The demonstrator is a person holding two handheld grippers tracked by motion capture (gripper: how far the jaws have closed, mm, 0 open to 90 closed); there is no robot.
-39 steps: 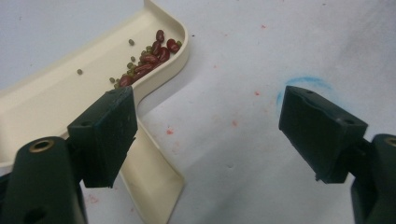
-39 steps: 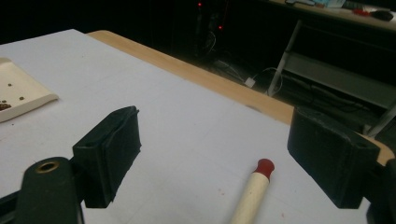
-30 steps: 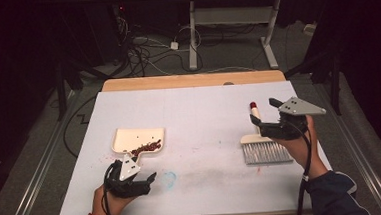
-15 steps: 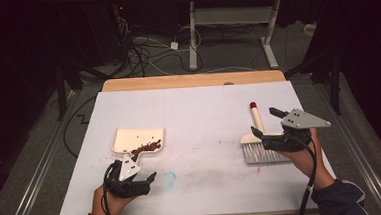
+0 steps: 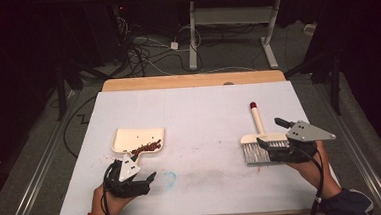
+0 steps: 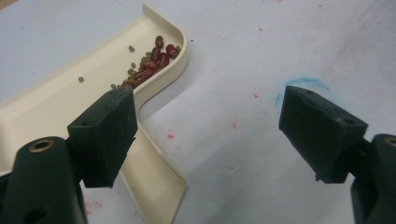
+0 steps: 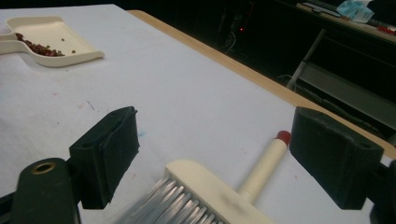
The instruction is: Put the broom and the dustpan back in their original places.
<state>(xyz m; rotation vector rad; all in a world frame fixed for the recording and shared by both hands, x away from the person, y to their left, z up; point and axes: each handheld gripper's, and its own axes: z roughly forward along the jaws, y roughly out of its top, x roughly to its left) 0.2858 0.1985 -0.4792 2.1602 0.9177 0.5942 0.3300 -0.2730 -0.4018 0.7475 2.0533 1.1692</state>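
Observation:
A cream dustpan [image 5: 130, 138] lies at the table's left with a small heap of red and green beans [image 5: 147, 148] at its near wall. My left gripper [image 5: 141, 171] sits just behind it, open, and its left jaw hangs over the dustpan's handle [image 6: 154, 182]. The beans [image 6: 149, 65] gather in the dustpan's corner [image 6: 180, 39]. A cream brush [image 5: 259, 144] with grey bristles and a red-tipped handle [image 5: 253, 114] lies flat at the right. My right gripper [image 5: 268, 132] hovers open over the brush head [image 7: 210, 186], its jaws standing either side of it without touching.
The white table cover [image 5: 204, 111] carries faint red specks and a blue smudge [image 5: 169, 178] near my left gripper. A wooden strip [image 5: 192, 80] edges the far side. Beyond it are cables and a desk frame [image 5: 233, 19] on the dark floor.
My right gripper has drawn back from over the brush handle toward the near edge, now above the bristle head. The brush, the dustpan and my left gripper have stayed put.

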